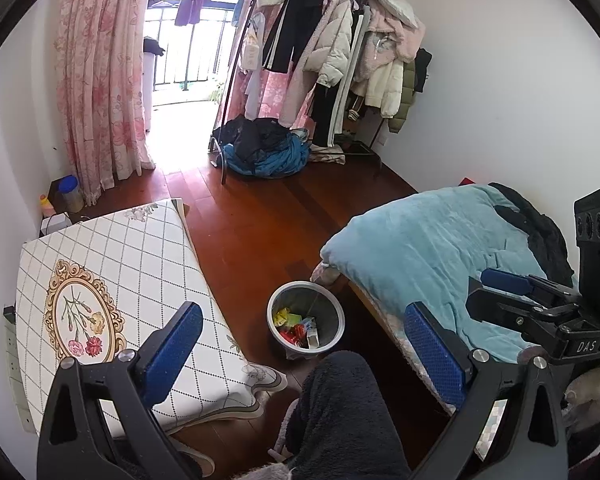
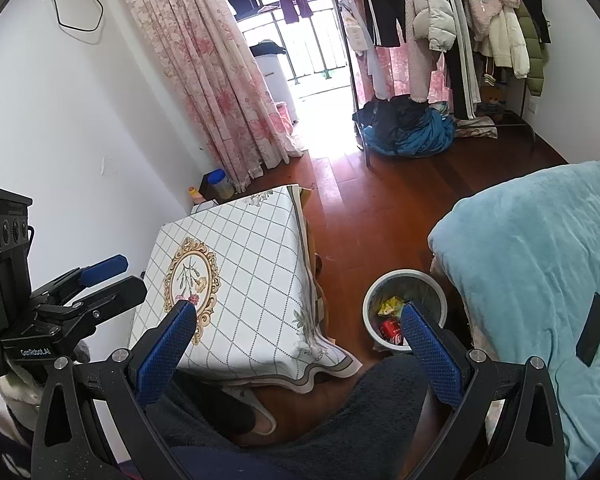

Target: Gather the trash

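Observation:
A grey trash bin [image 1: 336, 312] stands on the wooden floor between the table and the bed; it also shows in the right wrist view [image 2: 432, 280]. It holds a yellow wrapper [image 1: 282, 315], red packaging [image 1: 294, 334], a small box [image 1: 310, 330] and a red cola can [image 2: 392, 330]. My left gripper [image 1: 304, 344] is open and empty, held above the bin and the person's knee. My right gripper [image 2: 300, 340] is open and empty at the same height. Each gripper shows in the other's view, the right [image 1: 500, 284] and the left [image 2: 100, 268].
A table with a white grid tablecloth [image 1: 120, 280] stands left of the bin. A bed with a teal blanket [image 1: 440, 248] is on the right. The person's dark-trousered leg [image 1: 340, 420] is below. A clothes rack [image 1: 340, 60] and a clothes pile [image 1: 268, 148] stand at the back.

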The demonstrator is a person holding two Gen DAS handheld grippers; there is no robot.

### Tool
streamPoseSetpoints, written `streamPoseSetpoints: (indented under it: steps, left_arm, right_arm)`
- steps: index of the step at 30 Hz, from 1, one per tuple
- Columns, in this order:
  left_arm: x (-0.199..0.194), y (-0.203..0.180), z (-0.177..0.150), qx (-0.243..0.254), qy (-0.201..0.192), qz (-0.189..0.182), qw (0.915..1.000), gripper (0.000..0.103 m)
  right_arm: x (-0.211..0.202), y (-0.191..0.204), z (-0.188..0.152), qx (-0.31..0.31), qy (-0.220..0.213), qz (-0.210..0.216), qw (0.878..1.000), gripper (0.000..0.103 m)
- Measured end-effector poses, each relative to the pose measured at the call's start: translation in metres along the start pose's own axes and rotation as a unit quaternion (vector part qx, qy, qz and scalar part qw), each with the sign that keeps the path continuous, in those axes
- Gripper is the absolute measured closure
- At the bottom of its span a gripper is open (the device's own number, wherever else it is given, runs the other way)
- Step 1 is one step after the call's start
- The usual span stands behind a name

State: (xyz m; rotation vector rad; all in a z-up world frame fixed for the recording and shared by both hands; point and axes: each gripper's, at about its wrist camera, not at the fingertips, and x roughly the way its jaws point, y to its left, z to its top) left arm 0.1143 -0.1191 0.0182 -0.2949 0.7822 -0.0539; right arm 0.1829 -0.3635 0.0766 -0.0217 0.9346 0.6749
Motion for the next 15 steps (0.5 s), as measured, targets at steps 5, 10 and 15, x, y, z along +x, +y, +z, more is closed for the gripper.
streamPoseSetpoints:
  steps: [5, 10, 15]
  left_arm:
    - [0.0003, -0.0005, 0.0, 0.0, 0.0, 0.0, 1.0, 0.0]
    - [0.0009, -0.0016, 0.0004, -0.001, 0.0, -0.001, 1.0, 0.0]
    - [-0.0003, -0.0041, -0.0016, -0.001, 0.0, -0.007, 1.0, 0.0]
  right_arm:
    - [-0.0002, 0.0003, -0.0002, 0.001, 0.0, 0.001, 1.0, 0.0]
    - [-0.0005, 0.0014, -0.0011, 0.001, 0.0, 0.0, 1.0, 0.0]
    - [-0.0009, 0.002, -0.0013, 0.0, 0.001, 0.0, 1.0, 0.0]
